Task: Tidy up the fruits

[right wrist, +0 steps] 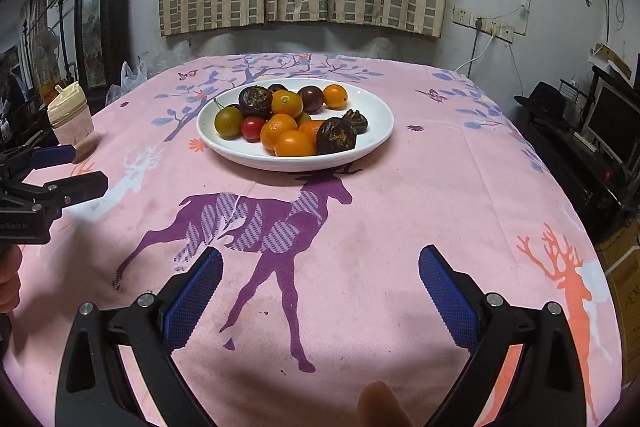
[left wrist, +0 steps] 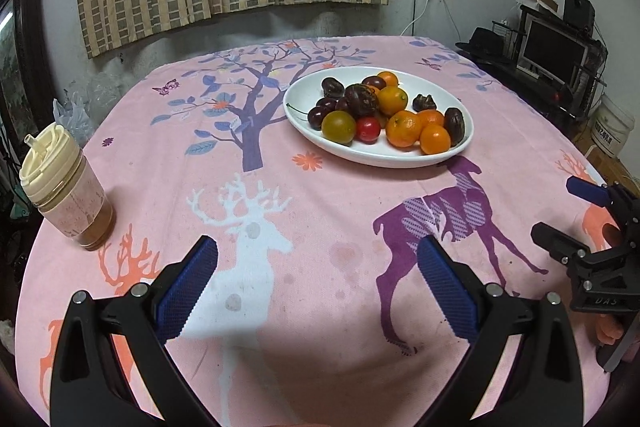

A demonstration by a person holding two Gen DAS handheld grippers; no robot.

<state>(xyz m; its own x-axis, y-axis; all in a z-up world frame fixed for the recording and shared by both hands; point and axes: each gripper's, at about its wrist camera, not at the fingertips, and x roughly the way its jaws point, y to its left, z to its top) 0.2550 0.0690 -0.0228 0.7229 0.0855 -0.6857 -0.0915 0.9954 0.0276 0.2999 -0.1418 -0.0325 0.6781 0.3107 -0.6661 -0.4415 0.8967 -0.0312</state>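
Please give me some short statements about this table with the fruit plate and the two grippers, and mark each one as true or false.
1. All the fruit lies on the white plate. True.
2. The left gripper holds an orange. False: it is open and holds nothing.
3. The cup with a cream lid stands upright on the tablecloth. True.
4. The right gripper touches the plate. False: it is apart from it, open.
5. Only one small red fruit shows. True.

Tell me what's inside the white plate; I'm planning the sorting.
The white plate holds small oranges, dark brown fruits, a red tomato and a green one. Fruits underneath are hidden.
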